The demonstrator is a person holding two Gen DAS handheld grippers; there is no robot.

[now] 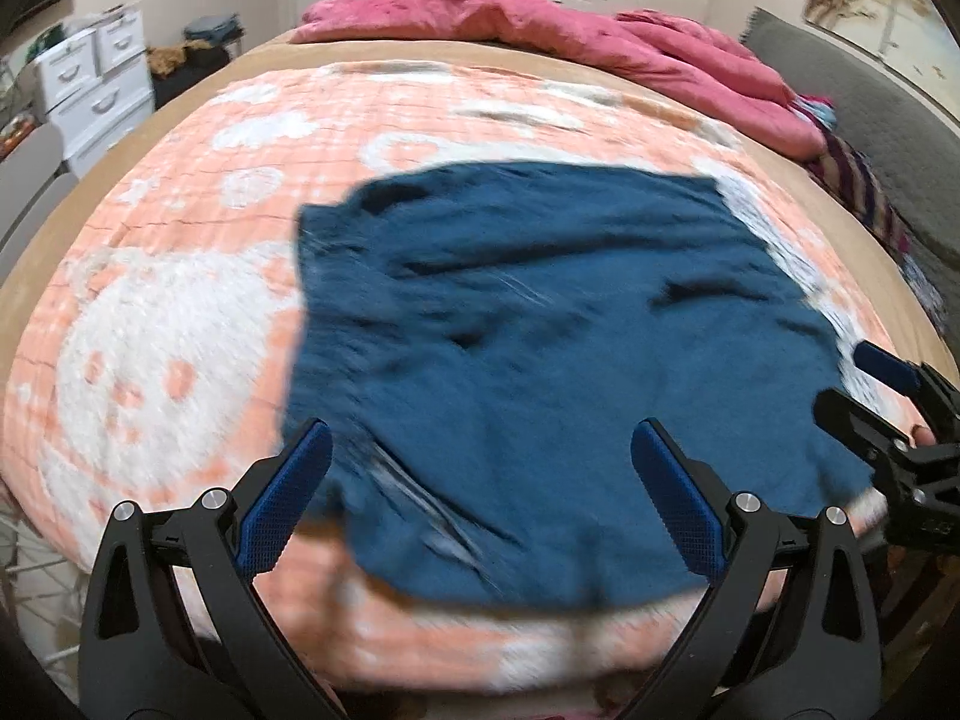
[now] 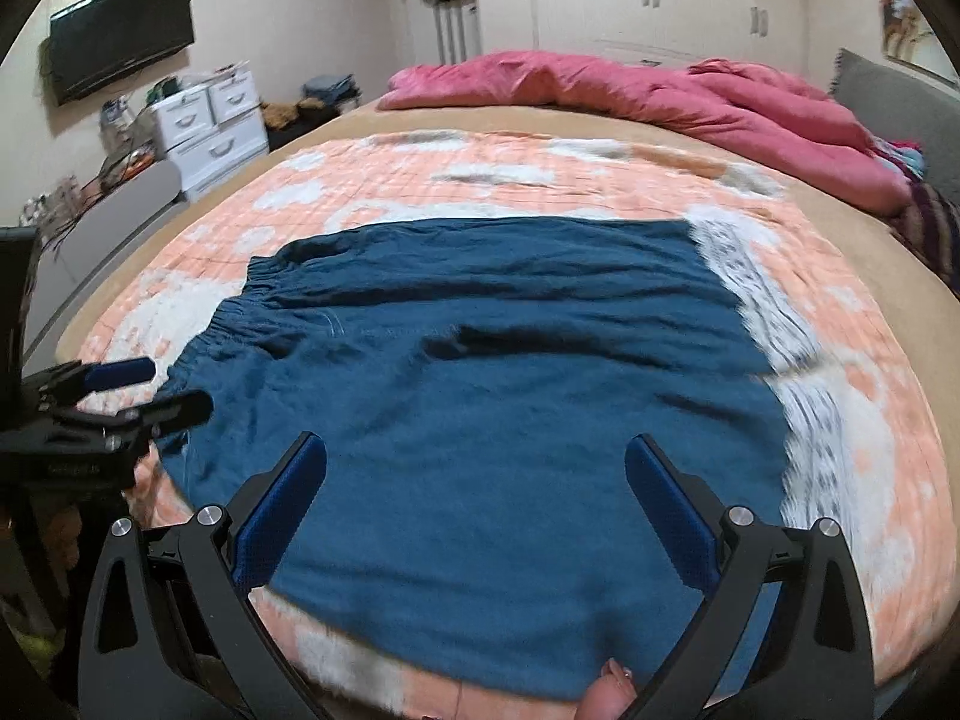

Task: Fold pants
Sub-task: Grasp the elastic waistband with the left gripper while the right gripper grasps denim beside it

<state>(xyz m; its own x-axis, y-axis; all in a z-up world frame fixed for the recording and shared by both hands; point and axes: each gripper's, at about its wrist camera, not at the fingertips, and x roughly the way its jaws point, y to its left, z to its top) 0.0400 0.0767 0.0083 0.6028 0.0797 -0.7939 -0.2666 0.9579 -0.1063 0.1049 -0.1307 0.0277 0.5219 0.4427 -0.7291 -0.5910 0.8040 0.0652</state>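
Though blurred, pants (image 2: 480,372) beyond spread fingers (image 2: 300,480)

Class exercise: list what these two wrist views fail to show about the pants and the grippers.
- Left wrist view: motion blur smears the dark blue fabric pants, so seams and pockets are unreadable.
- Right wrist view: the pants' near hem is hidden behind the open black right gripper.
- Left wrist view: the open left gripper covers the near edge.
- Leg ends: indistinguishable in both.

Motion blur smears the pants (image 1: 540,360) in the left wrist view; a fingertip (image 2: 609,690) is cut off below.
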